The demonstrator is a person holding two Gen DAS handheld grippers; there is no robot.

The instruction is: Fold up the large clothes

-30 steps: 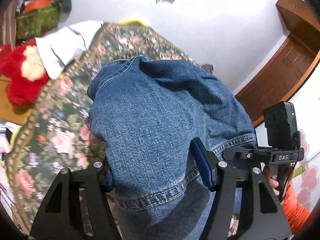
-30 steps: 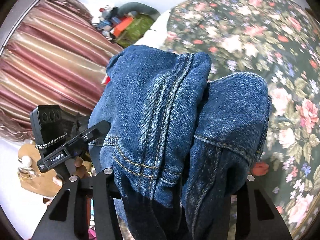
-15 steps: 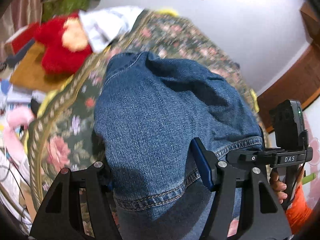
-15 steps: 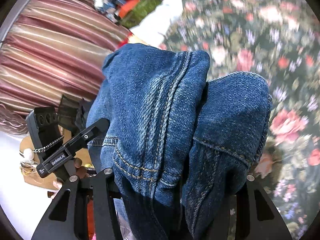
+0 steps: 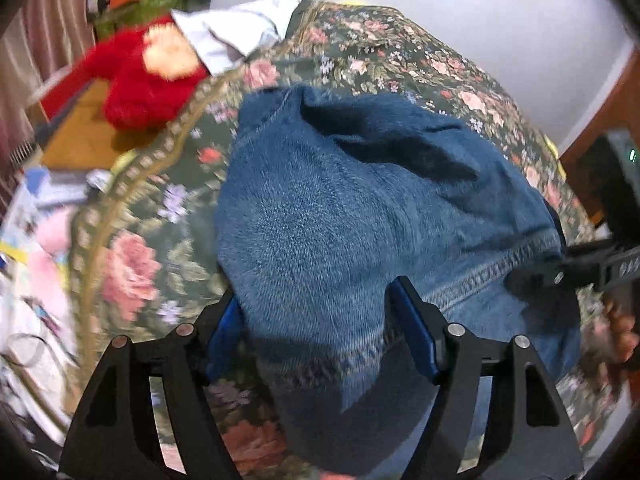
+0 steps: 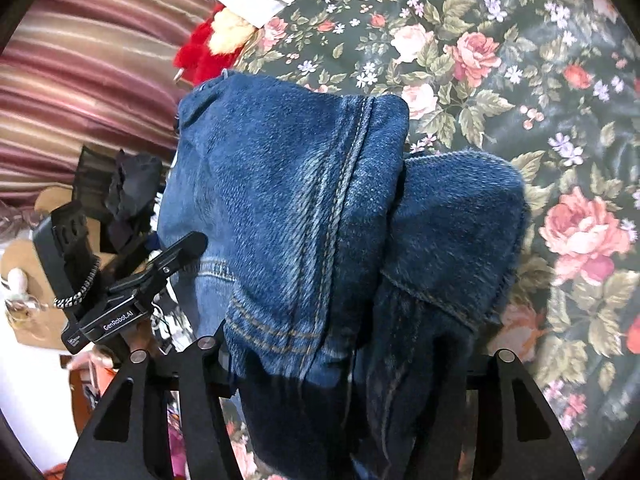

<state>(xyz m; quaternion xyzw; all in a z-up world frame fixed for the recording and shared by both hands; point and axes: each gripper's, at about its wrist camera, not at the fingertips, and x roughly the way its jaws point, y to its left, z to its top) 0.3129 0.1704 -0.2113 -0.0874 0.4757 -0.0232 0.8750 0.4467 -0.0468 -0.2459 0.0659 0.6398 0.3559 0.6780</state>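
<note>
Left wrist view, read from left to right: clutter at the left edge, a red plush toy point(image 5: 148, 76) in the upper left with a white cloth point(image 5: 236, 28) just beside it, then the floral bedspread point(image 5: 132, 264) running across the frame. The jeans point(image 5: 360, 216) fill the centre, a thick bunch of blue denim with its hem stitching low in the frame. The left claw point(image 5: 316, 332) at the bottom centre is clamped on that bunch; blue pads press it from both sides. At the right edge the other handheld device is partly visible and blurred.

Right wrist view, same order: striped curtain point(image 6: 88, 60) in the upper left, the left device at the centre left, then the jeans point(image 6: 288, 208) draped in two humps over the centre, with the bedspread point(image 6: 560, 120) filling the right. The right claw point(image 6: 348, 364) at the bottom centre grips the doubled denim, which hides the pads, so the hold is judged from cloth hanging out of the jaws.

The step in hand looks like carrying the doubled jeans to lay them on the bed. To do it well, both claws should travel level and at the same pace, with the cloth taut between them so that no slack layer sags. Lowering the far fold onto the bedspread first and then drawing back should lay it flat. Heavy denim may slip, so neither grip should be eased until the cloth rests on the bed.
</note>
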